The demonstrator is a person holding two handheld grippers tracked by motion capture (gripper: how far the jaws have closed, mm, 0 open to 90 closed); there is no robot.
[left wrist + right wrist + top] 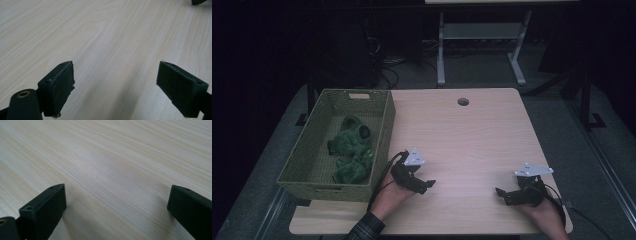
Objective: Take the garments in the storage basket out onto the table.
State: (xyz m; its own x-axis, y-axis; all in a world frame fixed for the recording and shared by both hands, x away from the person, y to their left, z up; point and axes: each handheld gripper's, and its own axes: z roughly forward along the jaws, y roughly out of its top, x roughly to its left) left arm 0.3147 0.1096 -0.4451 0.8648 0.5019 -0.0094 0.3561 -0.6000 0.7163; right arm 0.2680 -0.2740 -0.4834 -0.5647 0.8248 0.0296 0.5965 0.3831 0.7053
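A green woven basket stands at the table's left side with crumpled green cloth inside it. My left gripper rests low over the wooden table just right of the basket's near corner, jaws wide apart with bare wood between them. My right gripper sits near the front right of the table, pointing left. It is open too, and nothing lies between its jaws. A jaw tip of the right gripper peeks in at the top right of the left gripper view.
A round cable hole is set near the table's far edge. Beyond the table stands a white metal frame with dark equipment and cables on the floor. Bare wood stretches between the two grippers.
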